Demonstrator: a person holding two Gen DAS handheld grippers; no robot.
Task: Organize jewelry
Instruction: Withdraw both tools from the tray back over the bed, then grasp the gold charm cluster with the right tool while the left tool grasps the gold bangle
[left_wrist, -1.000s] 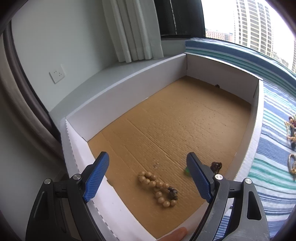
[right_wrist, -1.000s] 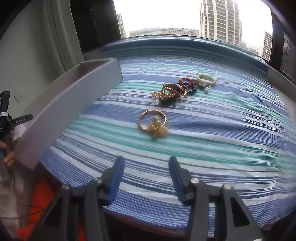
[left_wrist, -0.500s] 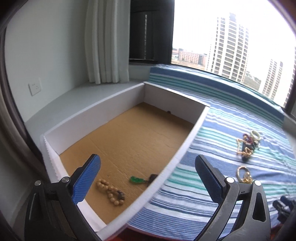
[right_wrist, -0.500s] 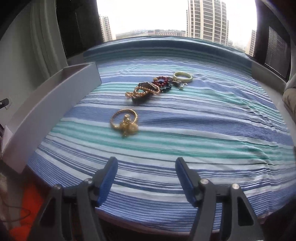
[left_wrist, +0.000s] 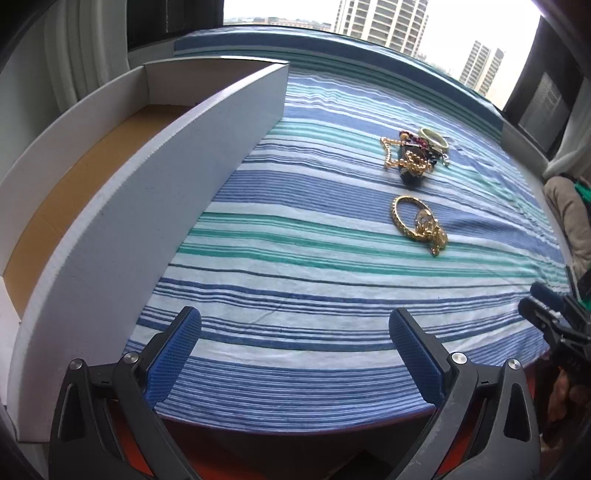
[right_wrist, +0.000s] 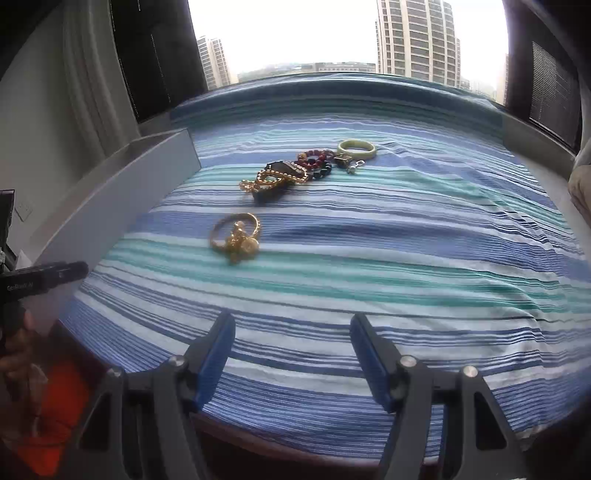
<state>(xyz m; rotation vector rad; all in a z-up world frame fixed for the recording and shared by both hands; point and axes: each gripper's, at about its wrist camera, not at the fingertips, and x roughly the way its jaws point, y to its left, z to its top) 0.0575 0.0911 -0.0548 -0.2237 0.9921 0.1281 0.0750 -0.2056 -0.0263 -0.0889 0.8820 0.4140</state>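
A: What can't you make out?

B: The white box (left_wrist: 155, 192) walls hide most of its brown corrugated cardboard floor, so I can't tell what lies inside. It's cut off at the frame's left edge.

A: And the biggest thing there?

B: The striped cloth (right_wrist: 369, 266), blue, teal and white, slightly rumpled, with the box standing on its left edge.

A: Where's the jewelry?

B: All out on the cloth, well to the right of the box. Farther off is a tangled heap (right_wrist: 288, 175): a gold bead chain, red and dark bead strands over something dark I can't identify. A smooth pale green bangle (right_wrist: 356, 148) touches the heap's far right. Nearer, apart from the heap, lies a gold bracelet (right_wrist: 235, 236) with clustered charms.

A: The claws?

B: Left claw (left_wrist: 295, 354) is wide apart, holding nothing, beside the box's near corner. Right claw (right_wrist: 291, 358) is apart too, empty, over the cloth's near edge. Both have blue textured pads.
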